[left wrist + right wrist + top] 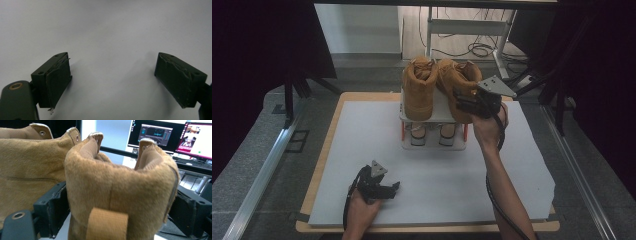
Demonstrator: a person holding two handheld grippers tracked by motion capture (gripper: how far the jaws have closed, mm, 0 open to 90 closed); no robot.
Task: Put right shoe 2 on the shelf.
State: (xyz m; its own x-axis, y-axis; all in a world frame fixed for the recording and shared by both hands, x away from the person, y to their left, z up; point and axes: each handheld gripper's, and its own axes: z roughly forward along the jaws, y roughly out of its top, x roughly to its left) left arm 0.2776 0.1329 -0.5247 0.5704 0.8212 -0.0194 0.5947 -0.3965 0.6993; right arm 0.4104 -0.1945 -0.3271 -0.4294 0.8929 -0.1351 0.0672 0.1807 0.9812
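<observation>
Two tan suede boots stand on the top shelf of a small white two-tier rack (432, 118) at 12 o'clock on the tabletop (362, 165): the left boot (418, 86) sits upright by itself, and the right boot (457, 82) leans a little toward 1 o'clock. On the lower shelf of the rack, two pale shoe toes (418, 136) peek out side by side; what kind of shoes they are cannot be told. There are two hand-held grippers. The right hand-held gripper (469, 106), at about 1 o'clock, has its jaws set on either side of the right boot's heel collar, pressing the suede just above the pull tab (107, 225). The left hand-held gripper (388, 190) rests low at 7 o'clock on the tabletop, its jaws spread wide apart over bare grey surface with nothing between them. The tabletop is a light wood board covered by a grey sheet. Beyond it at 12 o'clock lie a grey floor, metal frame legs and loose cables (479, 49); two lit monitors (152, 133) show behind the boot in the right gripper view.
</observation>
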